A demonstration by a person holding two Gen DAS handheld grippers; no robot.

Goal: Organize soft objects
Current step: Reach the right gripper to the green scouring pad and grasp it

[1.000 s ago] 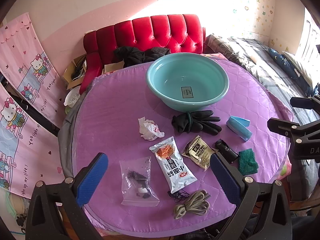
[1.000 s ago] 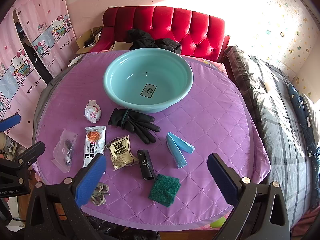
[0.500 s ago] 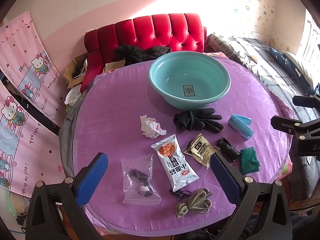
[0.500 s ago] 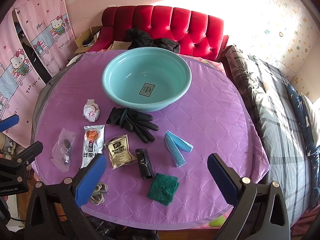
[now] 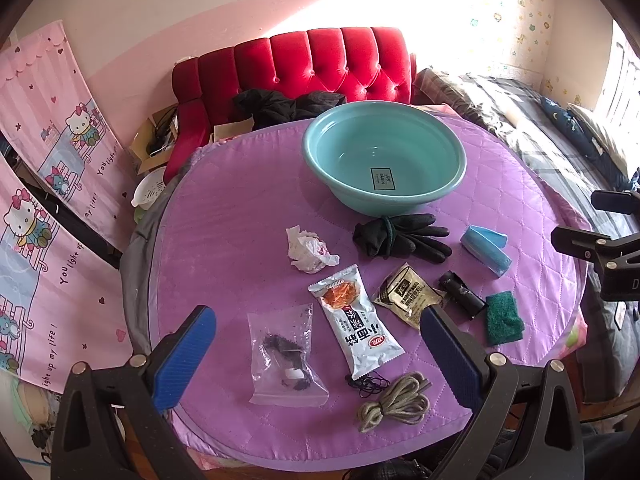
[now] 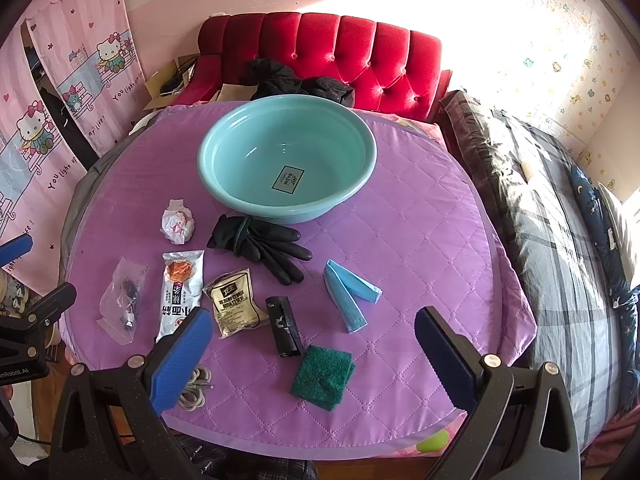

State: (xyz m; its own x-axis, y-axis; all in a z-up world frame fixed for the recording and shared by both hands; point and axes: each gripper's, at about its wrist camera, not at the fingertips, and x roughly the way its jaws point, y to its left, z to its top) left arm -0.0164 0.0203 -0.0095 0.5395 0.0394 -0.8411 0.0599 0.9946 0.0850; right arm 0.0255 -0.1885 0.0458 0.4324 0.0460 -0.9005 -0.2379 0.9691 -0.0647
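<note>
While both grippers hung above the near edge of the purple desk (image 6: 420, 216), their blue fingers (image 5: 184, 356) were spread wide and held nothing. The left gripper (image 5: 316, 356) was over a clear bag (image 5: 280, 356) and a snack pack (image 5: 356, 324). The right gripper (image 6: 316, 356) was over a green sponge (image 6: 322, 376). A teal bowl (image 6: 224, 184) sat at the far side. Black gloves (image 6: 260, 244) lay touching its near side, with a blue mask (image 6: 348, 292) to their right.
</note>
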